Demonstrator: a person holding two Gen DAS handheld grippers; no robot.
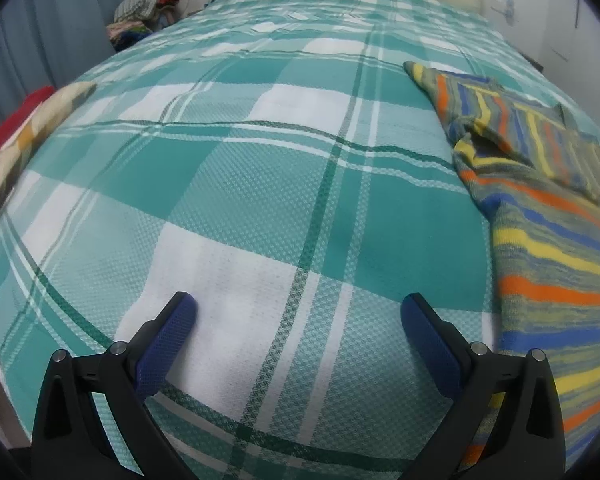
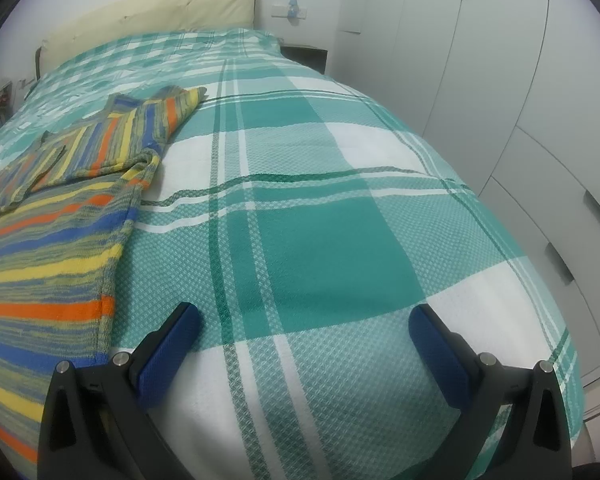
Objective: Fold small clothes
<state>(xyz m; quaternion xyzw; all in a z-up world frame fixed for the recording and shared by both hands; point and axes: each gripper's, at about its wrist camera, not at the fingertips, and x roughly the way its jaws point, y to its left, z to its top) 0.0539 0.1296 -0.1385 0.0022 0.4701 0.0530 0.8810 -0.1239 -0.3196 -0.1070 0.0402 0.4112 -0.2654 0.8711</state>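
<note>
A striped knit garment [image 1: 540, 208] in orange, yellow, blue and grey lies flat on the bed, its sleeves folded in across the chest. It fills the right side of the left wrist view and the left side of the right wrist view [image 2: 48, 236]. My left gripper [image 1: 298, 308] hovers over bare bedspread to the left of the garment, jaws wide, nothing between the blue pads. My right gripper [image 2: 304, 318] is also open and empty, over the bedspread just right of the garment's edge.
The bed carries a teal and white checked bedspread [image 1: 260, 184] with a cream headboard [image 2: 160, 4] at the far end. Folded cloth [image 1: 32, 128] lies at the bed's left edge, a clothes pile [image 1: 148, 8] beyond. White wardrobe doors [image 2: 520, 80] stand close on the right.
</note>
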